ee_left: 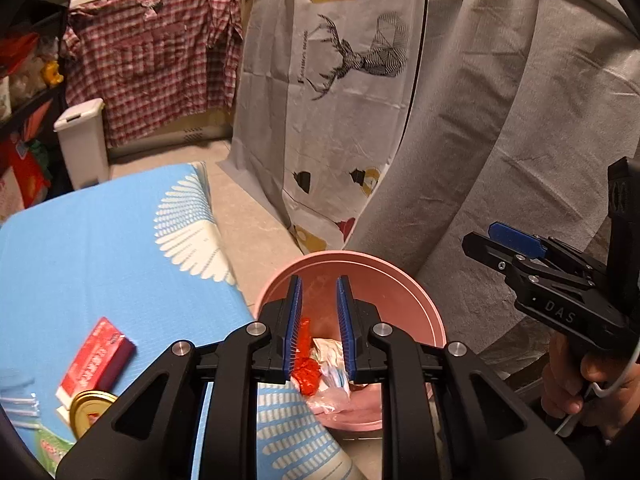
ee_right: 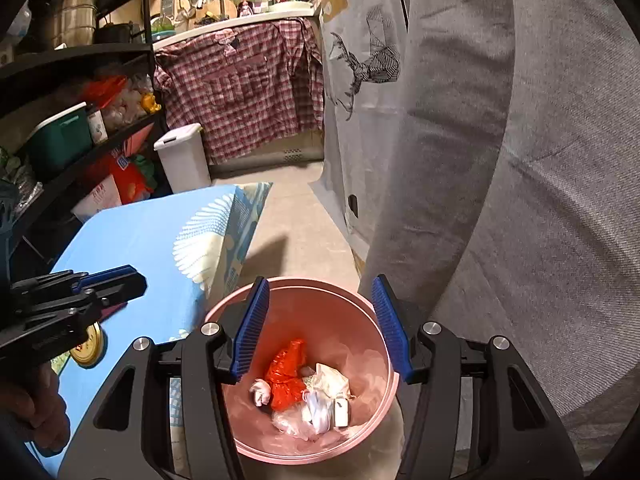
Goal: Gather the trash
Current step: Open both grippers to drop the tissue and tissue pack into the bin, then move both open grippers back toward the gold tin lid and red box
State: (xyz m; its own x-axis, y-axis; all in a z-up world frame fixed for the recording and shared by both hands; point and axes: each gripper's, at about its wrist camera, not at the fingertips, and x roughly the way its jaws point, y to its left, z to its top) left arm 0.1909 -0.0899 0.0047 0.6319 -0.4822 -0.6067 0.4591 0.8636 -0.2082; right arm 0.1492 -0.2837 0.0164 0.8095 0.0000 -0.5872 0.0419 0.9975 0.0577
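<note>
Fingers apart on both sides: the left gripper (ee_left: 319, 320) shows a narrow gap between its blue ribbed pads, nothing pinched there, and the right gripper (ee_right: 322, 328) stands wider, also empty. Both hang over the round pink plastic bin (ee_right: 384, 396), which sits on the pale floor just beside the blue table with the white feather print (ee_left: 100, 248).

Down in the bin, there's the trash: a crumpled red plastic wrapper (ee_right: 286, 376) in the middle, crumpled white paper and plastic scraps (ee_right: 320, 408) touching it on the right, and a small white rectangular piece (ee_right: 341, 417) by them. From the left wrist view the red wrapper shows through the gap between the pads, but lies below them in the bin.

Still on the table: a red-and-white cardboard box (ee_left: 98, 356) and a round gold metal lid (ee_left: 90, 410) just beside it, near the table's close edge. A person's hand (ee_left: 580, 388) grips the right tool's handle.
</note>
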